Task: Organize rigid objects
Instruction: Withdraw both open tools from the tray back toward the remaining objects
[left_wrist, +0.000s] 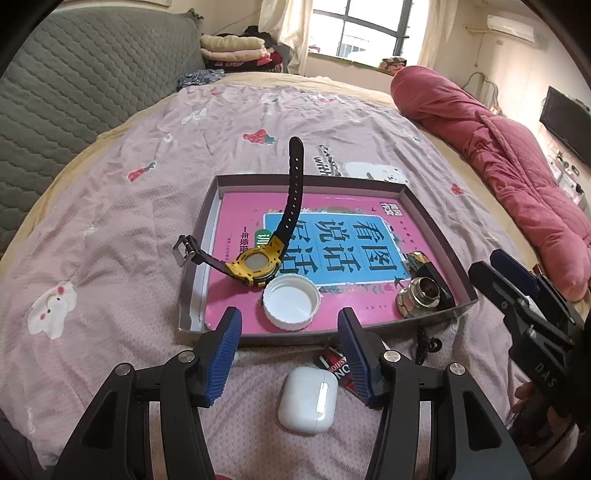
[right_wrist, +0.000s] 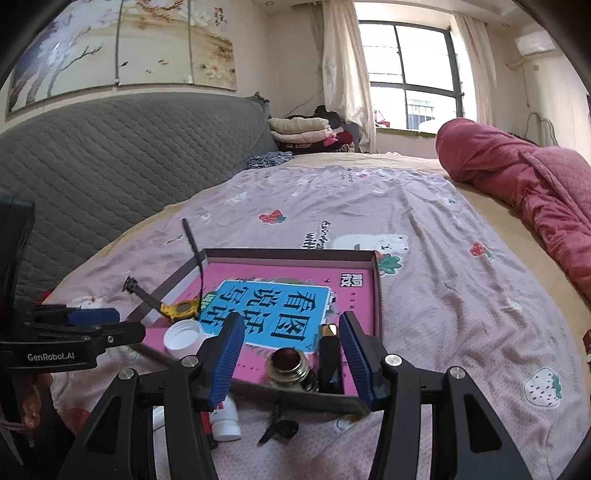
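Both grippers wide, empty. Left gripper (left_wrist: 290, 354) hovers above earbud case (left_wrist: 307, 400), lower centre, outside tray (left_wrist: 424, 201). Advice: straddle case squarely, close gently, lift clear of rim.

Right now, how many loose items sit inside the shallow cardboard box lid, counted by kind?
Yellow-and-black wristwatch: 1
White ridged plastic bottle cap: 1
Brass-coloured threaded metal fitting: 1
Black faceted rectangular object, maybe a lighter: 1
Pink children's book lining the dark cardboard box lid: 1
Total: 5
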